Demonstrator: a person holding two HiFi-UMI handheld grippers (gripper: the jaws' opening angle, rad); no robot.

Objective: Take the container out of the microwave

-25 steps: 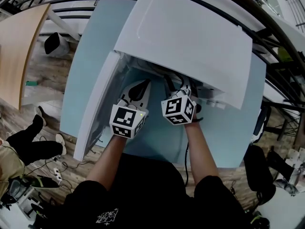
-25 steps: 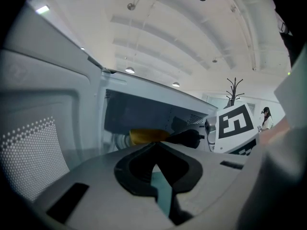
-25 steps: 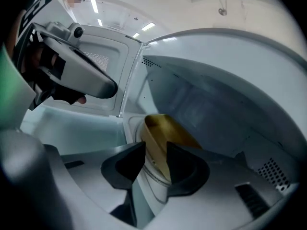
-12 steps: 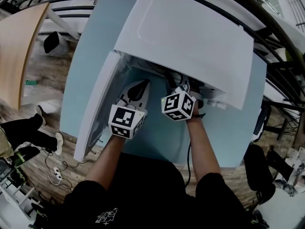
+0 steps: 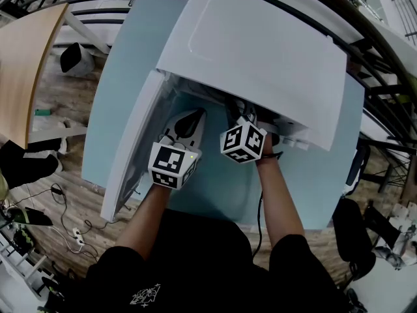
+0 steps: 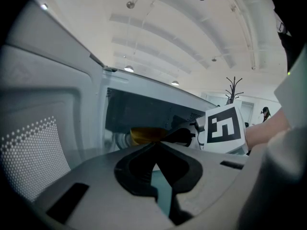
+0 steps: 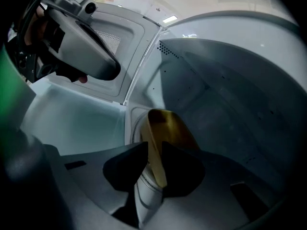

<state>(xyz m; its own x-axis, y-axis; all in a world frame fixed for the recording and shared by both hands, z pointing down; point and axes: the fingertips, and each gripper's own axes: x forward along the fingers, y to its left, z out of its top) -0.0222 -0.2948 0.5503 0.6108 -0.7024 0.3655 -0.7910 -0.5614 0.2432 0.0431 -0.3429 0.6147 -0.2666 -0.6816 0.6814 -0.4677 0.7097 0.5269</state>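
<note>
Head view, microwave point(image 5: 260, 51): it is sitting toward the far right corner of the light blue table point(image 5: 124, 64), with its door point(image 5: 133, 149) hanging open toward the table's left edge.
Head view, grippers: the left gripper point(image 5: 194, 116) and the right gripper point(image 5: 242, 124) are pointing side by side into the microwave's mouth. The right one is reaching further in, under the top panel.
Left gripper view, fingers: the jaws are pressing together at the tips and pinching nothing.
Left gripper view, container point(image 6: 144, 134): the yellow container is standing inside the microwave, ahead of the left jaws and apart from them. The right gripper's dark jaws are reaching it from the right.
Right gripper view, fingers: the jaws have just been closing and are pinching the container's near wall, one pad inside the rim and one outside.
Right gripper view, container: it is sitting on the microwave's floor. The left gripper is hanging at the upper left in front of the open door.
</note>
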